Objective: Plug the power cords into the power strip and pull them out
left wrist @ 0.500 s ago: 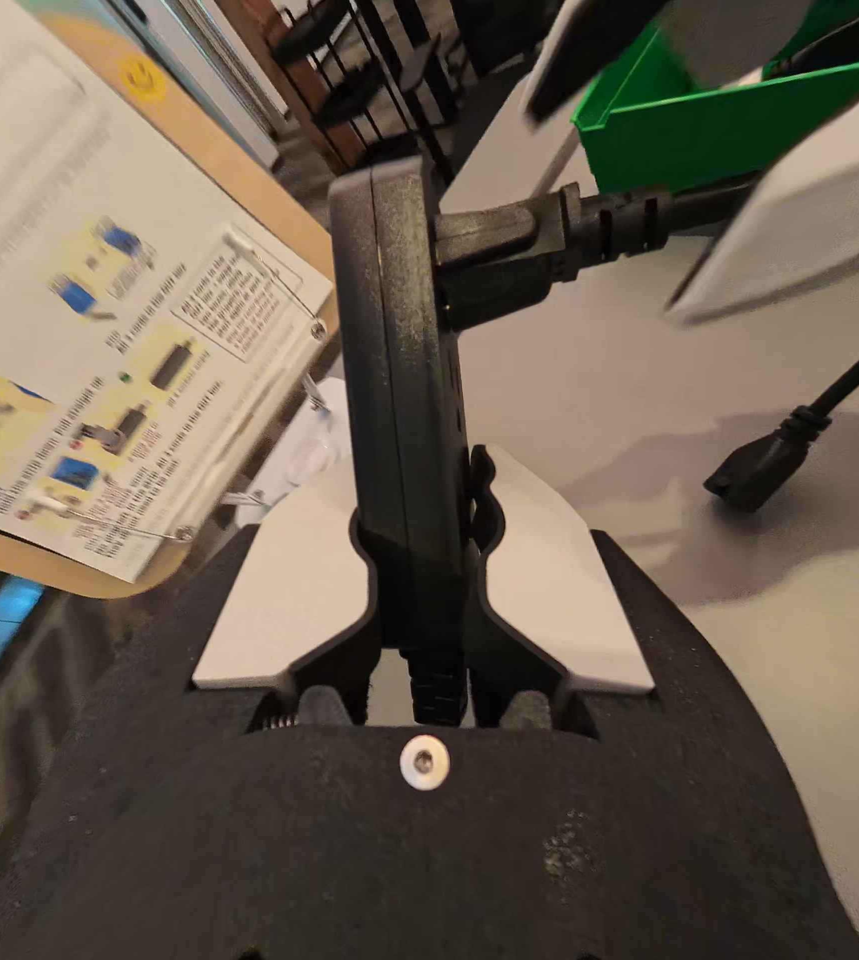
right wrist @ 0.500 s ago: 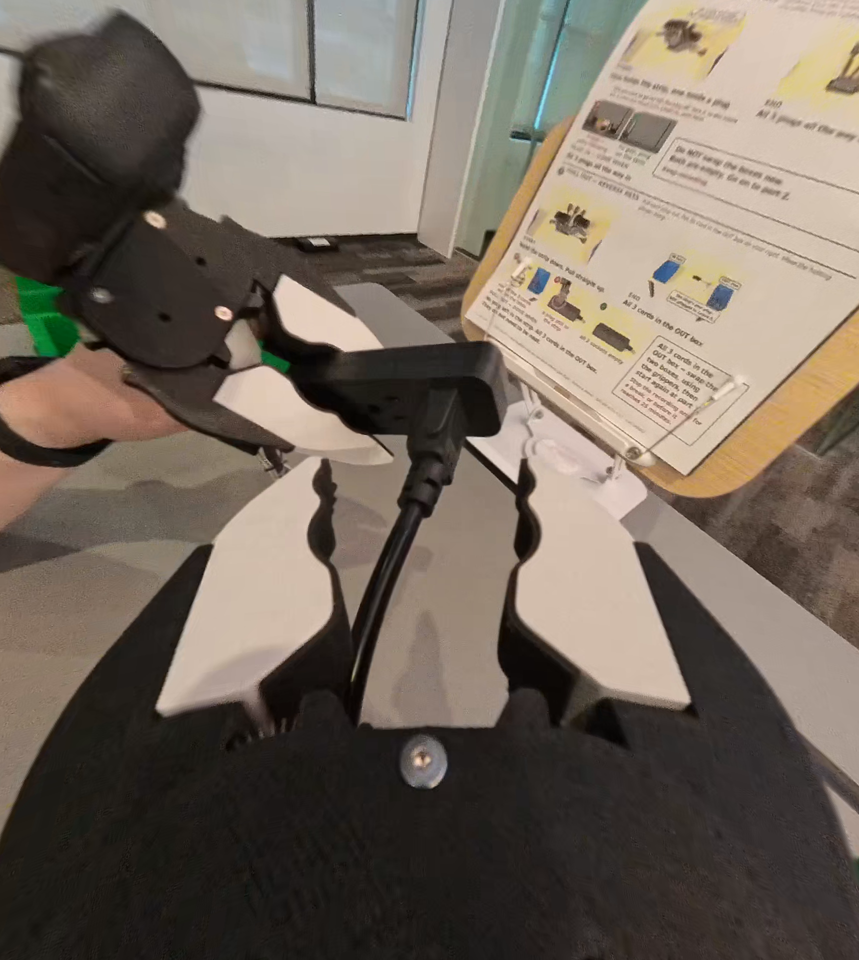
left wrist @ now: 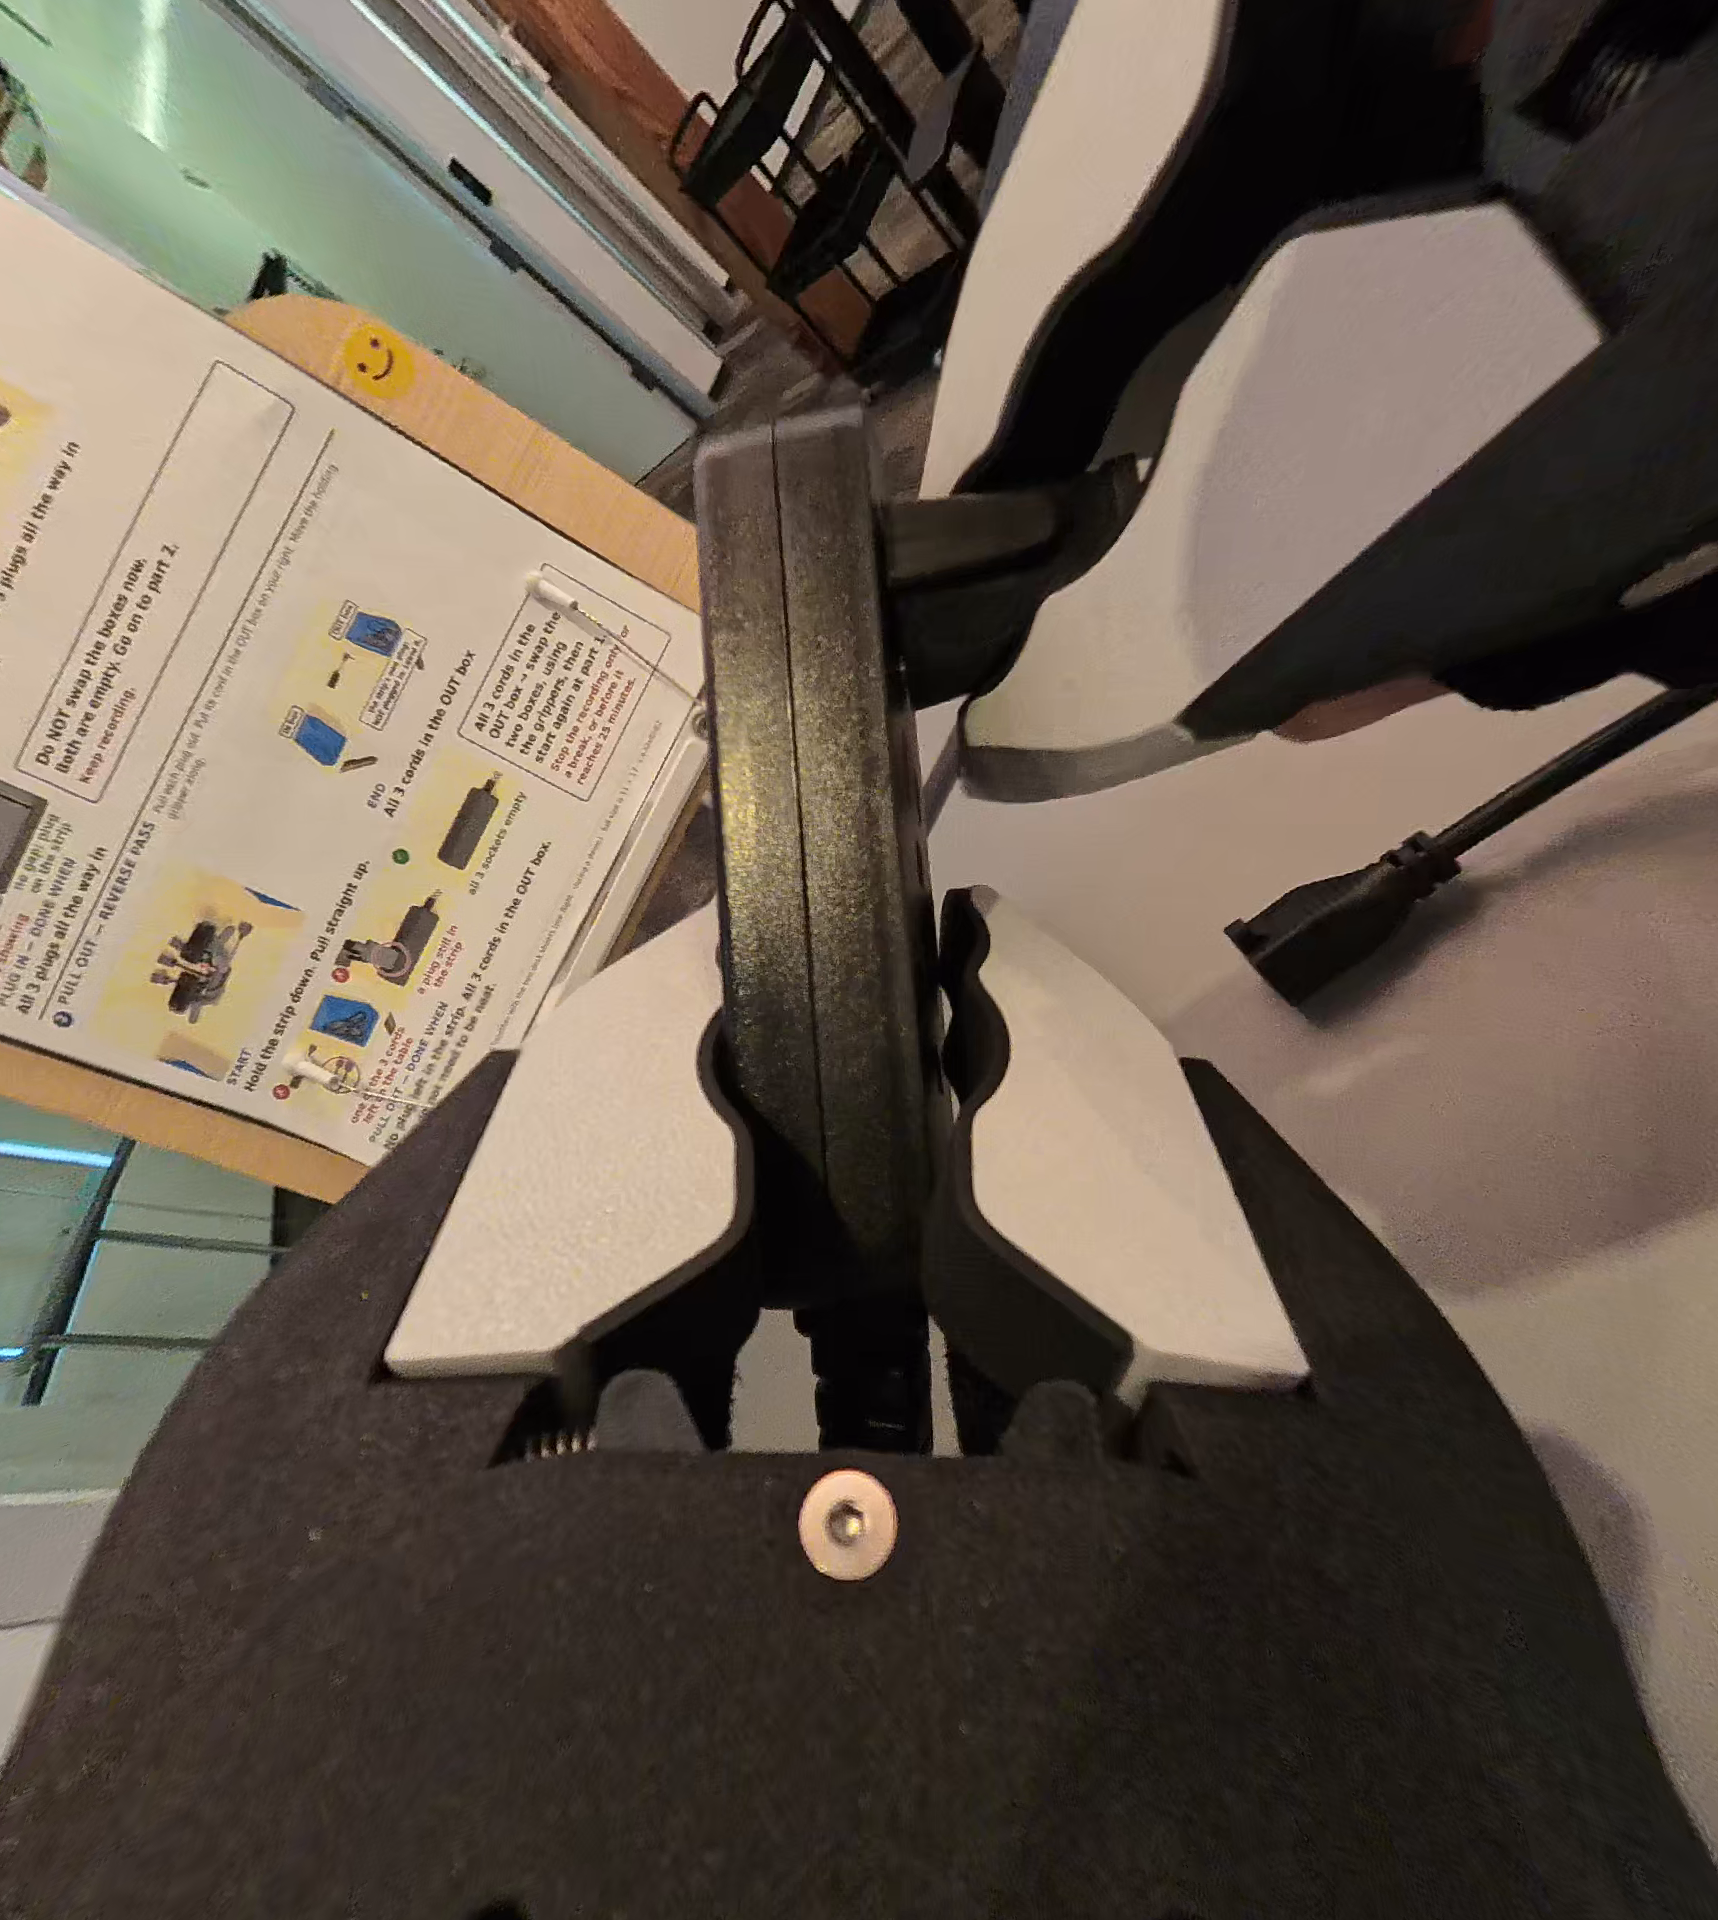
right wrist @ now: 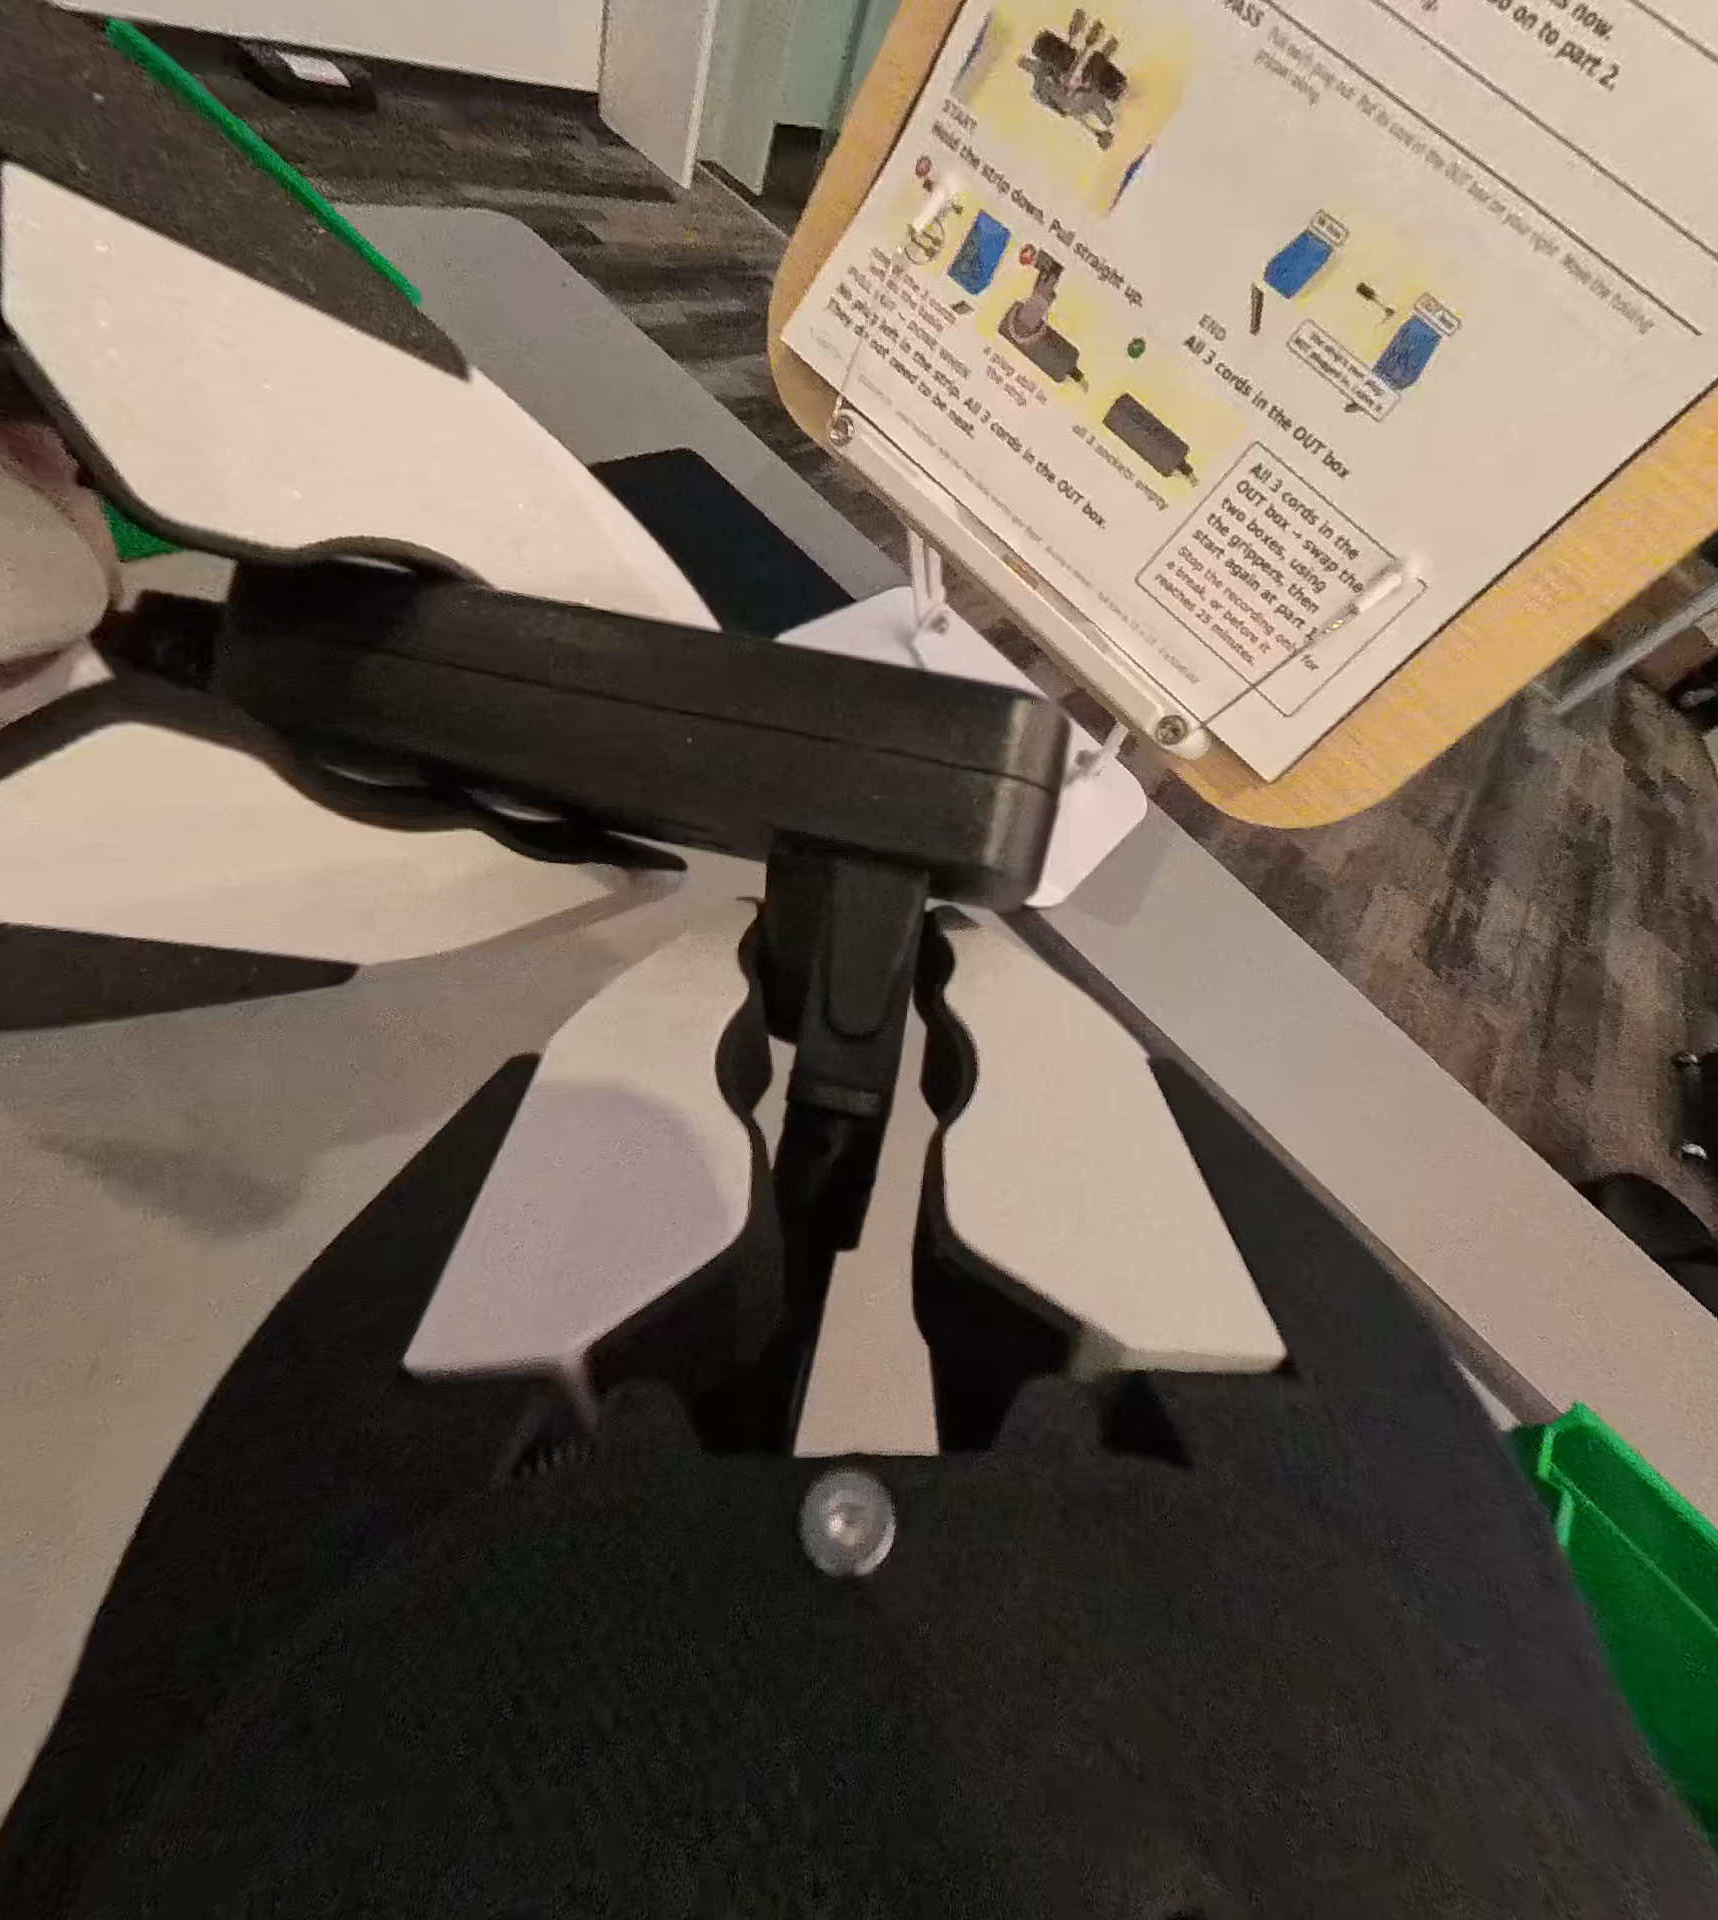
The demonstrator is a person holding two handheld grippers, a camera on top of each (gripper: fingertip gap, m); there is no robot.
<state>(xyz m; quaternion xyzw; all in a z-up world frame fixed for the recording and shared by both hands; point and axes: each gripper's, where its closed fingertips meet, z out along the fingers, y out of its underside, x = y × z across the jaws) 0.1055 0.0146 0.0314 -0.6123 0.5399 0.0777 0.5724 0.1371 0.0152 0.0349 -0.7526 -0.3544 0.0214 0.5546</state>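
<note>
My left gripper [left wrist: 834, 987] is shut on a black power strip [left wrist: 803, 675] and holds it on edge above the grey table [left wrist: 1457, 1195]. A black plug [left wrist: 969, 525] sits in a socket near the strip's far end. My right gripper [right wrist: 844, 987] has its fingers closed against both sides of that plug [right wrist: 839, 935]. Its cord [right wrist: 813, 1195] runs back between the fingers. The right wrist view shows the strip [right wrist: 626, 717] lying level, held by the left gripper [right wrist: 419, 707]. The right gripper also shows in the left wrist view [left wrist: 969, 613].
A loose black cord end [left wrist: 1322, 935] lies on the table to the right. An instruction sheet on a wooden board [right wrist: 1302, 364] stands on a white base [right wrist: 1083, 831] at the table's far edge. A green bin [right wrist: 1686, 1610] is at the lower right. Only a small space, under 4 cm, lies between the two pairs of fingers.
My right gripper has moved forward along the cord up to the plug, and its fingers have closed from wide open onto the plug. The left gripper still holds the strip.
</note>
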